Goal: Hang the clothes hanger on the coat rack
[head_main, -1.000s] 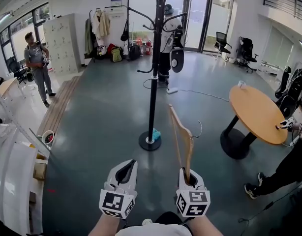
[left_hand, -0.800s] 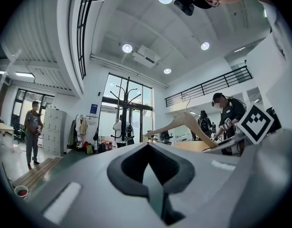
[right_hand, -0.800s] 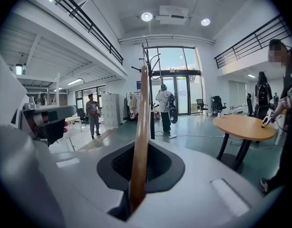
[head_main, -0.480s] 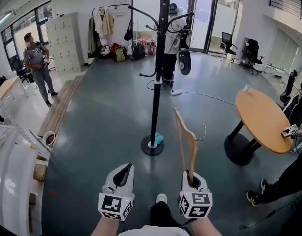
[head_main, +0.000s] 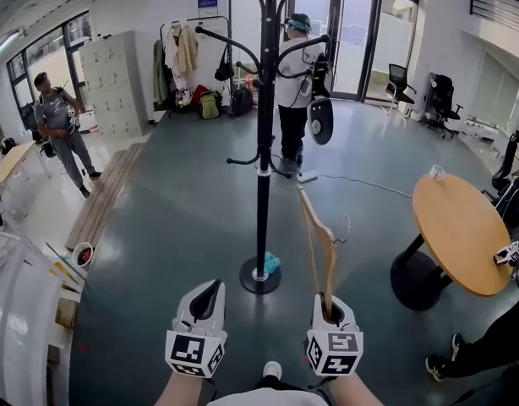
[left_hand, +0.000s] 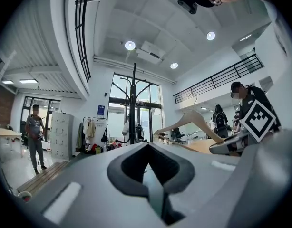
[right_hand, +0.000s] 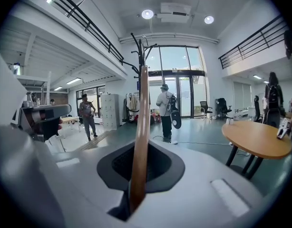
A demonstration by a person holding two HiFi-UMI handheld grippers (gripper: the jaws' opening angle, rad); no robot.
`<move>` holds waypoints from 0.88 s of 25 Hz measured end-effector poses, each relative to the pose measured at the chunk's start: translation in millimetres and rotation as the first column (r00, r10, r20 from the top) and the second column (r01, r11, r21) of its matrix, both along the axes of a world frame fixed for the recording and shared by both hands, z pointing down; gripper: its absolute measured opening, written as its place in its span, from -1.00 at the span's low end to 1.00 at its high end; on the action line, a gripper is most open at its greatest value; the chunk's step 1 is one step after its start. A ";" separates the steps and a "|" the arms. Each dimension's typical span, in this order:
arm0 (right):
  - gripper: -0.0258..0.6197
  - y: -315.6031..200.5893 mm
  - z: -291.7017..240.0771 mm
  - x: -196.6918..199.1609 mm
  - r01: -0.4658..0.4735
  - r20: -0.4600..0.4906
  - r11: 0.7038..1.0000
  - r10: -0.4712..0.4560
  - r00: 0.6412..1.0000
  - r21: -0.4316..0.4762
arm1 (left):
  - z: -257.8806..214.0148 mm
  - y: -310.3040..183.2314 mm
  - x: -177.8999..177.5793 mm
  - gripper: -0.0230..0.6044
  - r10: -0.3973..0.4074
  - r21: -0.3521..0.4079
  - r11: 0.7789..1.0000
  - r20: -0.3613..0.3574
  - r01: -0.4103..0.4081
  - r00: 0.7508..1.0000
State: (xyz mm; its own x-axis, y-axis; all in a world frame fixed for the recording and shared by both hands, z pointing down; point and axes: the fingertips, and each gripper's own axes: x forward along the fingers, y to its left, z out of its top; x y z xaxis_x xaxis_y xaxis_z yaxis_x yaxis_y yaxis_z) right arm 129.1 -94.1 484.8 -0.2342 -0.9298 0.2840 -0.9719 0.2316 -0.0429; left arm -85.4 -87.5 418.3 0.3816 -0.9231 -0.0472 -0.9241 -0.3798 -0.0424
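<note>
A wooden clothes hanger [head_main: 319,244] with a thin metal hook [head_main: 345,226] stands up from my right gripper [head_main: 331,315], which is shut on its lower end. In the right gripper view the hanger [right_hand: 140,127] rises straight out of the closed jaws. The black coat rack [head_main: 263,117] stands ahead on a round base [head_main: 259,276], left of the hanger; its curved arms spread near the top. My left gripper [head_main: 204,306] is shut and holds nothing, low and left of the right one. The left gripper view shows the hanger [left_hand: 189,122] to the right and the coat rack [left_hand: 133,103] far ahead.
A round wooden table [head_main: 460,232] stands at the right, with a seated person's legs [head_main: 479,349] near it. One person [head_main: 297,83] stands behind the rack, another [head_main: 61,125] at far left. A small blue object [head_main: 271,263] lies by the rack base. White benches [head_main: 23,303] line the left.
The view has moved closer to the coat rack and tilted up, so the rack and table sit lower and nearer. Both grippers keep their pose and the hanger stays gripped.
</note>
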 end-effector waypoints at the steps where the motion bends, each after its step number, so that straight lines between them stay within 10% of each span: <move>1: -0.81 -12.8 -1.5 4.0 0.004 -0.001 1.000 -0.004 1.000 0.006 | -0.3 -12.2 4.8 -0.93 -0.004 0.002 1.000 -0.002 0.004 1.000; 22: -0.81 -213.2 -22.0 20.9 0.039 -0.018 0.999 -0.038 0.999 0.032 | 1.1 -182.4 19.5 -0.93 -0.029 0.017 0.999 0.057 0.028 0.998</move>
State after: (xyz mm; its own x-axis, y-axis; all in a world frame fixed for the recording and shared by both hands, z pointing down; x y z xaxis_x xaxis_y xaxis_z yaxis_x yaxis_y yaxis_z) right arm 150.0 -307.2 462.8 -0.2650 -0.9289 0.2586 -0.9628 0.2697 -0.0179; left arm -65.9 -269.9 419.4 0.3574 -0.9330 -0.0414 -0.9305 -0.3519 -0.1017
